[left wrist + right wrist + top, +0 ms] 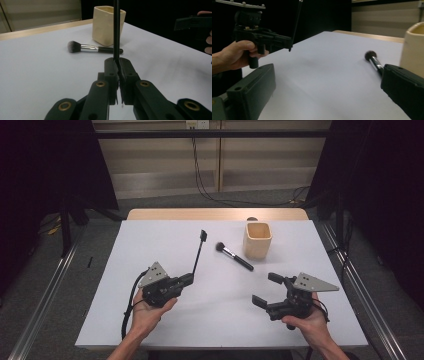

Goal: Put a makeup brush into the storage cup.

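- The left gripper (189, 279) is clamped on the lower end of a thin black tool (198, 254), whose stem slants up and away from it.
- The right gripper (265, 290) has its jaws spread wide with nothing between them, above the table (150, 240).
- A makeup brush (234, 256) lies ahead of both grippers, between them.
- A cream cup (257, 240) stands just beyond the brush.

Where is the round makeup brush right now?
In the high view the makeup brush lies flat on the white table, right of centre, just left of the cream cup.
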